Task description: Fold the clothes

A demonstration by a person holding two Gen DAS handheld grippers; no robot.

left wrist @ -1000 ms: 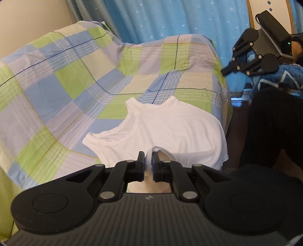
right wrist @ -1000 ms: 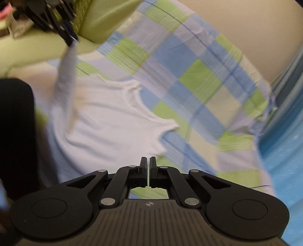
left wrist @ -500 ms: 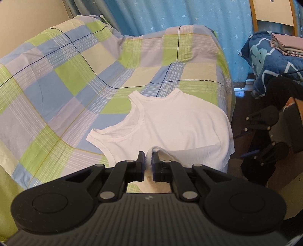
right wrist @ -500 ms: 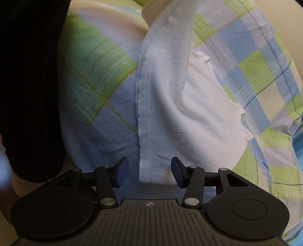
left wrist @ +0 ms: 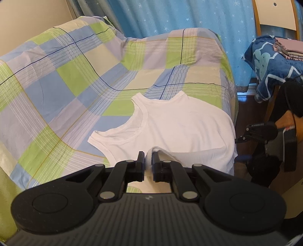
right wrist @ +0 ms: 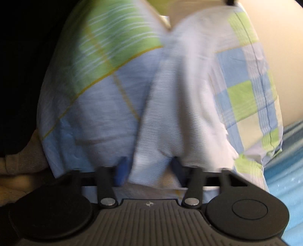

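left wrist: faces across sofa cover (left wrist: 75, 79) | right wrist: close, blurred | shared: vest (left wrist: 180, 128)

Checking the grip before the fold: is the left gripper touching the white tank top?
Touching. The left wrist view shows the left gripper with its jaws closed on a raised fold of the white tank top.

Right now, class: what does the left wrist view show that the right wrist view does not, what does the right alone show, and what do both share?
Left wrist view only: the left gripper shut on a pinch of the white tank top's hem, the neckline and armholes lying flat, a blue starred curtain, and a blue blanket on a chair.

Right wrist view only: the right gripper open, its blue fingers either side of the hanging hem corner, blurred by motion.

Both: the tank top and the checked sheet.
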